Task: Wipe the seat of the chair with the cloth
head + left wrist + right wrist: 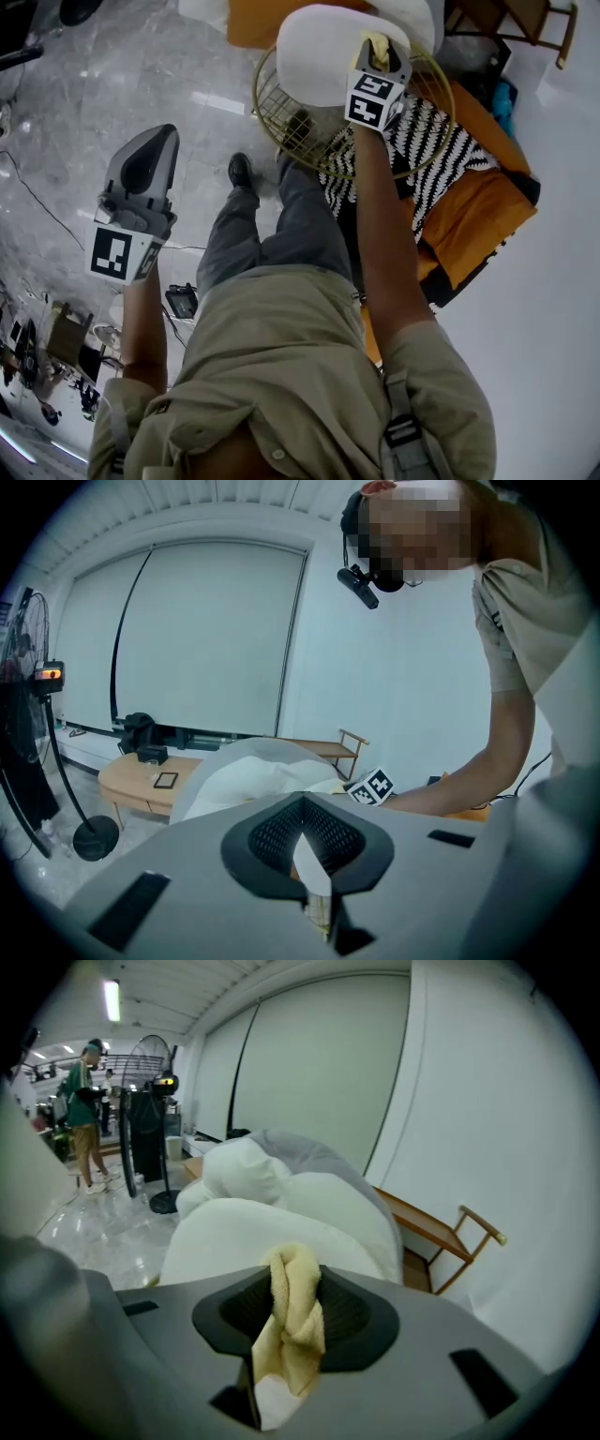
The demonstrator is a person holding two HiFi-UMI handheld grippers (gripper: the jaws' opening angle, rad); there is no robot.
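Note:
The chair has a white cushioned seat (319, 56) on a gold wire frame (281, 103), at the top middle of the head view. My right gripper (378, 47) hangs over the seat's right part, shut on a pale yellow cloth (295, 1307) that bunches up between its jaws. The white seat and backrest (281, 1213) fill the right gripper view just beyond the cloth. My left gripper (150, 141) is held out to the left over the marble floor, well away from the chair, shut with nothing in it. The chair (253, 771) shows past my left gripper (305, 841).
An orange sofa (487, 216) with a black-and-white striped throw (431, 150) stands right of the chair. A standing fan (28, 667) and low wooden table (141, 780) are farther off. A wooden rack (450, 1232) stands by the wall. A cable (37, 202) lies on the floor.

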